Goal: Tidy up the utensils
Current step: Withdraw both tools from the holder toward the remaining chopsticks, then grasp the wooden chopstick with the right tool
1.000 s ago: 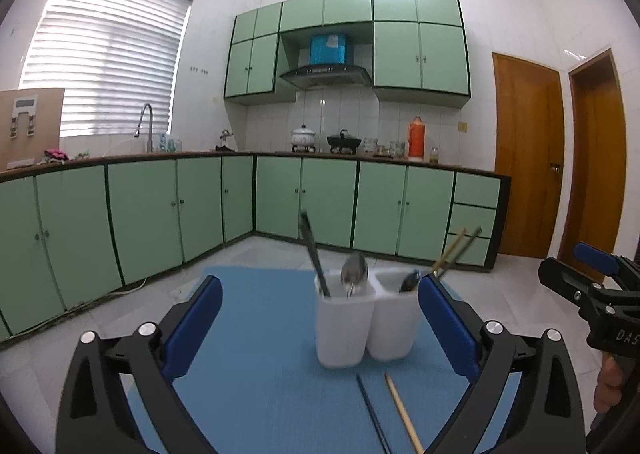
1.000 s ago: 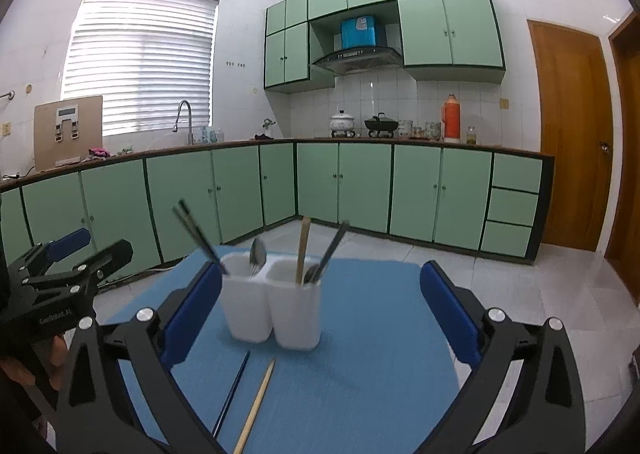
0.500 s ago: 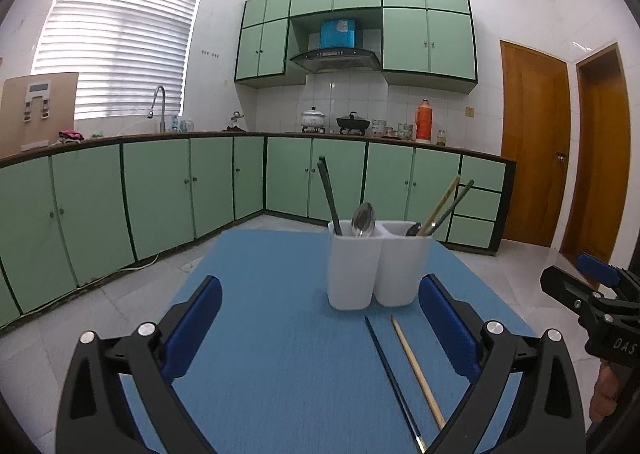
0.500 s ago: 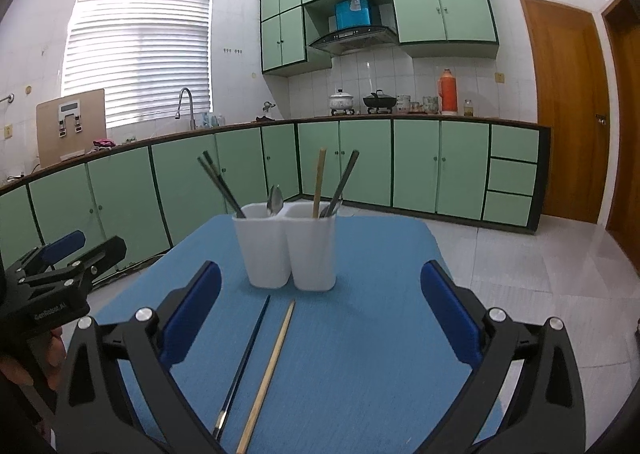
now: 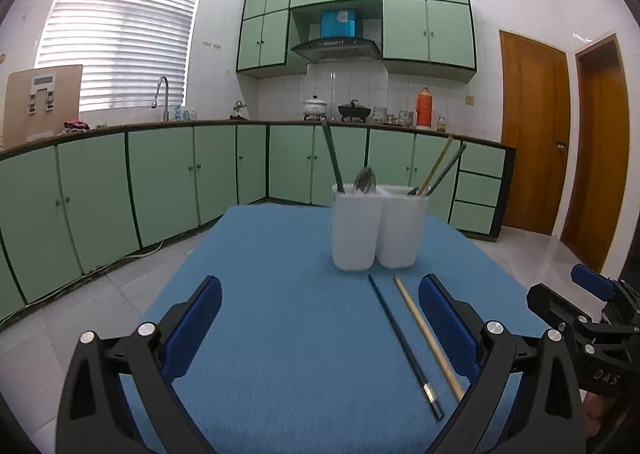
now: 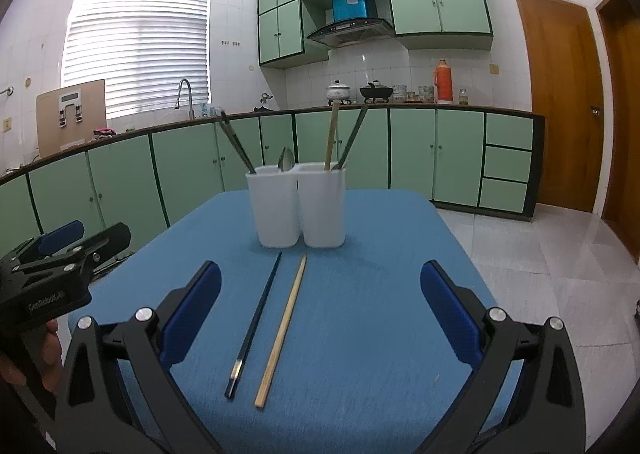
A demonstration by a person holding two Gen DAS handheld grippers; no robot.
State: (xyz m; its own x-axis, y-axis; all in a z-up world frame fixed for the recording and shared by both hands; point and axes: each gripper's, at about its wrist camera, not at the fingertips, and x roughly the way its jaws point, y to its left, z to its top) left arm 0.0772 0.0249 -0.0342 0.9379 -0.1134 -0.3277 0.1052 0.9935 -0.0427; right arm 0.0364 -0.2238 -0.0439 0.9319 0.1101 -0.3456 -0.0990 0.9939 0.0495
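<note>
A white two-compartment utensil holder (image 5: 376, 228) (image 6: 298, 208) stands on the blue table mat (image 5: 280, 294) (image 6: 360, 254). Its left cup holds dark chopsticks and a metal spoon (image 6: 286, 160); its right cup holds a wooden chopstick and a dark one. In front of the holder a dark chopstick (image 5: 404, 346) (image 6: 256, 318) and a wooden chopstick (image 5: 428, 338) (image 6: 282, 328) lie side by side on the mat. My left gripper (image 5: 320, 326) is open and empty, with both chopsticks near its right finger. My right gripper (image 6: 320, 314) is open and empty above the mat, the chopsticks between its fingers.
Green kitchen cabinets and a counter with a sink, pots and an orange thermos run along the far walls. Wooden doors stand at the right. White tiled floor surrounds the table. Each view shows the other gripper at its side edge, held by a hand.
Both grippers have pulled back from the holder and lowered toward the mat. The holder looks farther off and the two loose chopsticks show in full.
</note>
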